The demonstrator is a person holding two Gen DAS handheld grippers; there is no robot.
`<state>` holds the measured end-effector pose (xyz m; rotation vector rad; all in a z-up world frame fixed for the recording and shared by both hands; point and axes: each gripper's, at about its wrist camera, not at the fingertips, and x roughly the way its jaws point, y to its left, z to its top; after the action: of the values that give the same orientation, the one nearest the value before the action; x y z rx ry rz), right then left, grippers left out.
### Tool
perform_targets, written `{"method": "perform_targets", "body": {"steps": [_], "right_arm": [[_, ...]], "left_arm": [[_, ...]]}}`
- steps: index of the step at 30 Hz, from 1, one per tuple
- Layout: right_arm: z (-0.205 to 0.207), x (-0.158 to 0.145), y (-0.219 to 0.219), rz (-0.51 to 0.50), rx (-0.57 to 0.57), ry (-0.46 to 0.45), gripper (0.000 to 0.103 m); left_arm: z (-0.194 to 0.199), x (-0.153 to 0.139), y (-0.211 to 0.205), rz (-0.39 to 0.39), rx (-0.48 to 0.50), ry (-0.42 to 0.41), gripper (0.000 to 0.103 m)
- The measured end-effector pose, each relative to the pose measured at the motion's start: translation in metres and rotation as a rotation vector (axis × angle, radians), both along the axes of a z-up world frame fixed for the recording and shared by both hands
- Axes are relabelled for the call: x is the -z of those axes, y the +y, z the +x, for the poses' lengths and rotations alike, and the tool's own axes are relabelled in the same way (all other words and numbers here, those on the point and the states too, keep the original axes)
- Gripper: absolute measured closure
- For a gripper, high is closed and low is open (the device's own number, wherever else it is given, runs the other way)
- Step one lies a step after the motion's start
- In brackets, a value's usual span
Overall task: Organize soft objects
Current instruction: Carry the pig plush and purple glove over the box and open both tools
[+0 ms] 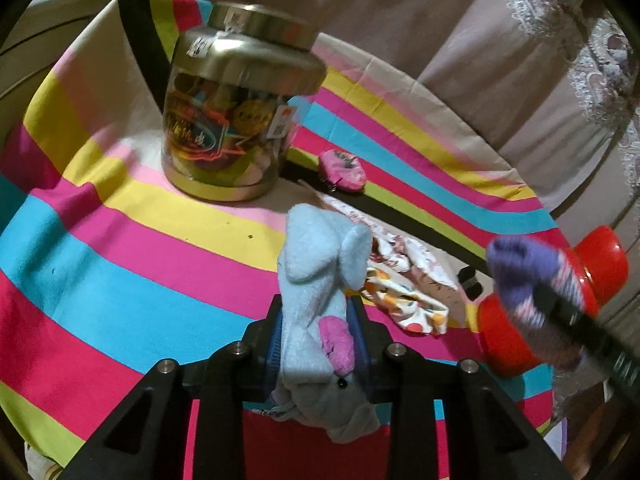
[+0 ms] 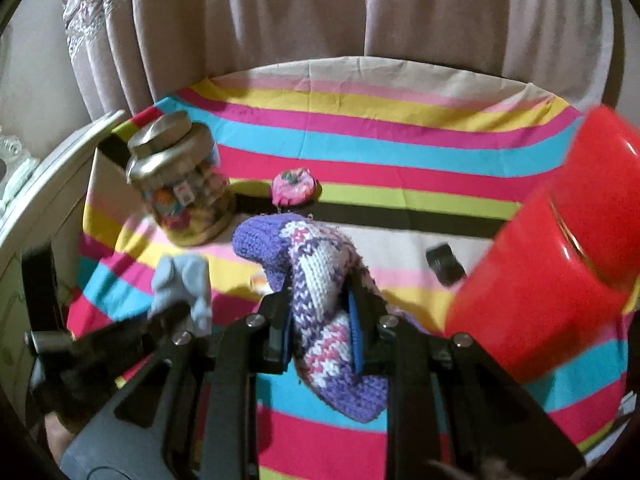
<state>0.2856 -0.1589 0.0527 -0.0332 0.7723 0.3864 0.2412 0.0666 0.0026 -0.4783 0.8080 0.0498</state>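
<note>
My left gripper (image 1: 318, 312) is shut on a light blue plush elephant (image 1: 320, 276) with a pink ear, held above the striped cloth; the elephant also shows in the right wrist view (image 2: 184, 284). My right gripper (image 2: 320, 300) is shut on a purple, pink and white knitted sock (image 2: 316, 276), held above the cloth; the sock also shows in the left wrist view (image 1: 532, 276). A small pink pouch (image 1: 343, 170) lies on the cloth behind, also seen in the right wrist view (image 2: 294, 186). Patterned white fabric pieces (image 1: 404, 292) lie beyond the elephant.
A glass jar (image 1: 236, 112) with a metal lid stands at the back left on the striped tablecloth (image 1: 120, 248); it also shows in the right wrist view (image 2: 180, 184). A red plastic container (image 2: 560, 264) stands at the right. A small black object (image 2: 444, 266) lies near it. Curtains (image 2: 320, 12) hang behind.
</note>
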Motion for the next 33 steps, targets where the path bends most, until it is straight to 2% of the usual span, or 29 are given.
{"method": "perform_targets", "body": {"steps": [9, 18, 28, 33], "right_arm": [[-0.04, 0.01, -0.036, -0.008, 0.051, 0.023, 0.077], [-0.068, 0.012, -0.067, -0.026, 0.109, 0.016, 0.078], [-0.094, 0.014, -0.118, 0.003, 0.199, 0.029, 0.077], [-0.112, 0.016, -0.161, 0.03, 0.272, 0.041, 0.078]], "left_arm": [[-0.013, -0.019, -0.021, -0.015, 0.054, -0.035, 0.072], [-0.026, -0.037, -0.06, -0.039, 0.135, -0.046, 0.072], [-0.042, -0.056, -0.12, -0.051, 0.266, -0.049, 0.072], [-0.05, -0.064, -0.16, -0.055, 0.357, -0.041, 0.072]]}}
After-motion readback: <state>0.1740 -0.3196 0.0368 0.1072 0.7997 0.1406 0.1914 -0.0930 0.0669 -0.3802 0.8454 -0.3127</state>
